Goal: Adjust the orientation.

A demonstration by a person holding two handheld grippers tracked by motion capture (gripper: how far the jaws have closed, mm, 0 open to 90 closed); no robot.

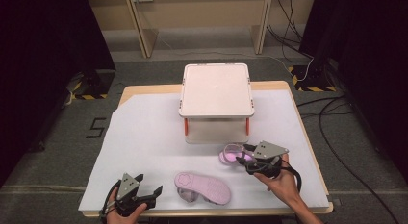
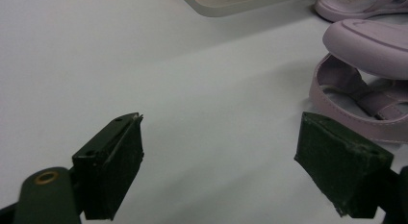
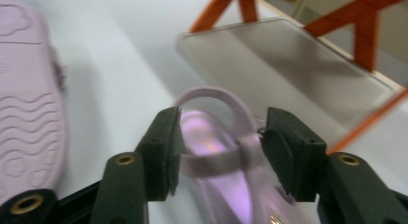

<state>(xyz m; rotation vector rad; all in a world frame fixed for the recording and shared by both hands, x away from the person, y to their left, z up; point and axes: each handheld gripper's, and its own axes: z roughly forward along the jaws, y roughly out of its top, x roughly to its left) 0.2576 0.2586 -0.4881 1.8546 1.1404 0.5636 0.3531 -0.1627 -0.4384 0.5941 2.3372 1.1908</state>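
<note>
On the bench [image 1: 144, 132], near its right edge, the right tongs [image 3: 221, 152] straddle the upright sandal [image 1: 232, 153], jaws apart on either side of its strap; the left pad sits close against the shoe, though whether it touches is blurred. The other sandal [image 1: 202, 188] lies sole-up near the front edge. The left tongs [image 1: 150, 192] rest wide apart just left of it. A stand [image 1: 216, 89] sits behind.
</note>
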